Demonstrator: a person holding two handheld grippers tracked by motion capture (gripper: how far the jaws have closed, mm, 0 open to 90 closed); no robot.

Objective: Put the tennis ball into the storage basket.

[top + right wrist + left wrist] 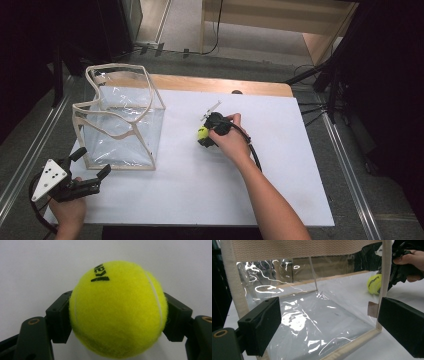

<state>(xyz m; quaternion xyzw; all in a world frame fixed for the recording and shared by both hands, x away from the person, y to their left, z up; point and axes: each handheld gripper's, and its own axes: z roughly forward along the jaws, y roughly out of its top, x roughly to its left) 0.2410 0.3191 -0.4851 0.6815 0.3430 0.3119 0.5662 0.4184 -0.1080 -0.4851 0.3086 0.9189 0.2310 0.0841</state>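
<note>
A yellow tennis ball (pixel 202 133) lies on the white sheet (pixel 200 195) near the middle of the table. My right gripper (pixel 204 138) is shut on it. In the right gripper view both black pads press the sides of the ball (pixel 117 310). A clear plastic bag with beige webbing trim (pixel 120 127) stands upright and open-topped at the left. My left gripper (pixel 92 162) is open at the bag's near left corner. Its jaws frame the bag's wall (pixel 235 290) without touching it. Through the plastic I see the ball (pixel 374 284) and the right hand (pixel 409 263).
The wooden table edge (pixel 225 86) shows beyond the sheet at the back. Metal rails (pixel 30 150) run along the floor on the left. Black stands and cables (pixel 330 80) crowd the far right. Bare sheet stretches in front of and to the right of the ball.
</note>
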